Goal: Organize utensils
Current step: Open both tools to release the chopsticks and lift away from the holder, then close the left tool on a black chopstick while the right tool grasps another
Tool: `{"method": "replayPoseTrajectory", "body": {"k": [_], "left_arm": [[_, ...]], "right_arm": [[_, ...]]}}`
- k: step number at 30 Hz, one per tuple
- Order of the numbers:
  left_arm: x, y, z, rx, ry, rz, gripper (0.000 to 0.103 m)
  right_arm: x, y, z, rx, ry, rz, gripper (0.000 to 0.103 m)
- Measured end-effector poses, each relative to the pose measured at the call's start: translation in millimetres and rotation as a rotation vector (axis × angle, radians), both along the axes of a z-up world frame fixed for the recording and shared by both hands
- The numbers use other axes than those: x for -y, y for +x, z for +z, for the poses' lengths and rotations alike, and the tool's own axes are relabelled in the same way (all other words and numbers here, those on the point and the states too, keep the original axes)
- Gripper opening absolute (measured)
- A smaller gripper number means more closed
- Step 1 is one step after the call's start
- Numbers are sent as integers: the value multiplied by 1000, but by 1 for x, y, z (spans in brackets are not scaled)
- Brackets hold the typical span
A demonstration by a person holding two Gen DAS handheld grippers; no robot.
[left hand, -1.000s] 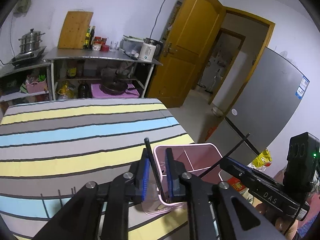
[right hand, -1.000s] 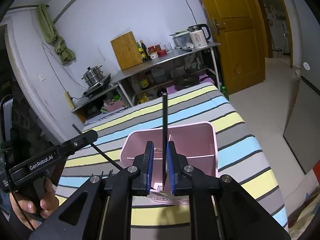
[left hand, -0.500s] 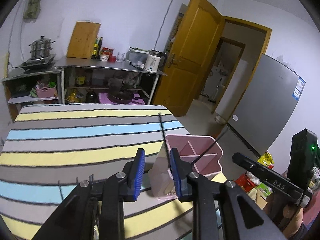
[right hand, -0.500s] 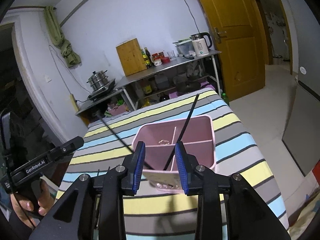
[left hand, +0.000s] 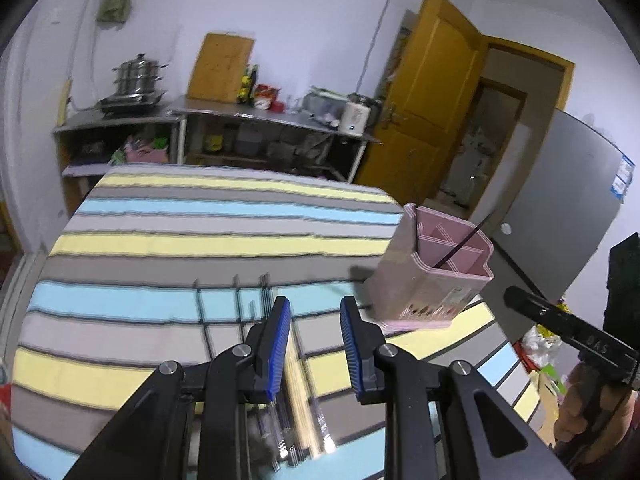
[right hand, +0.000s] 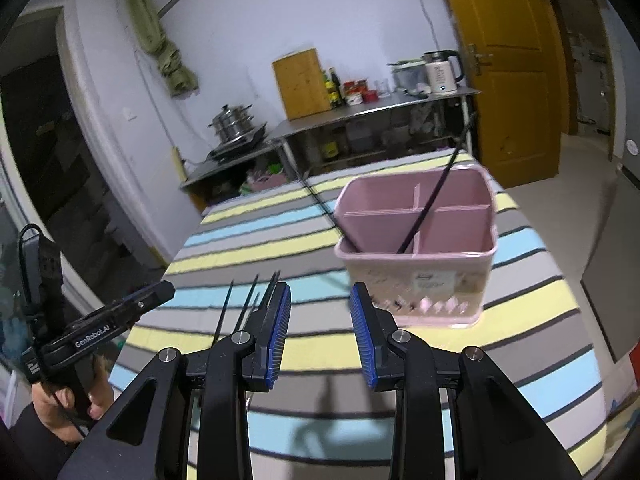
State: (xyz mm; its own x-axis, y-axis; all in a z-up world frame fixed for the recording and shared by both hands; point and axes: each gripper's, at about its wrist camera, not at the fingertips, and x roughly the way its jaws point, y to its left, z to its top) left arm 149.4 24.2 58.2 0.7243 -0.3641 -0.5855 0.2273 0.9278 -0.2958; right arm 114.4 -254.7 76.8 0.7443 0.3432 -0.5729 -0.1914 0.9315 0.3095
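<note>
Standing near the right edge of the desk [right hand: 520,312], on its striped cloth, the pink holder [right hand: 416,248] already has two thin black sticks in it. One black stick [right hand: 436,196] leans up and to the right out of a near slot. The other black stick [right hand: 320,200] pokes out over the holder's left rim toward the far end of the desk. So two utensils look put away, and that part of the job seems done.

More utensils are left. A row of thin dark sticks [right hand: 250,300] lies flat on the cloth, to the left of the holder and just beyond the blue pads. In the left wrist view a bunch of pale and shiny utensils [left hand: 304,412] lies near the close edge of the desk, right under the fingers. They are blurry, so it is hard to tell what kind each one is.

The right hand-held gripper [right hand: 320,328] is spread wide with nothing between its pads; its jaws have just been opening. The left hand-held gripper [left hand: 316,344] is spread too and pinches nothing. It hangs over the bunch of utensils.

The job looks only partly done. Most of the utensils on the cloth probably have yet to go into the holder, one pick at a time.
</note>
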Motion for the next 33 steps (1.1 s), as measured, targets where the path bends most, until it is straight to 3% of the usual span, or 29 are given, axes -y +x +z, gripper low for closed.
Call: {"method": "replayPoseTrajectory", "body": {"k": [12,21,26,33], "left_arm": [[-36,-2,-46,-109,21,101,25],[-41,38,-84,-199,81,132,26],[-40,63,-100,-228,100,134,25],[-38,85,-117,-243,143,132,25]], "right_arm": [[-38,5,-33,-79,-25,90,32],[-63,20,-64,-154,-43,131,30],[-74,37,-82,-198,-57,137,22],[-98,64,-106,-248,-88,161,19]]}}
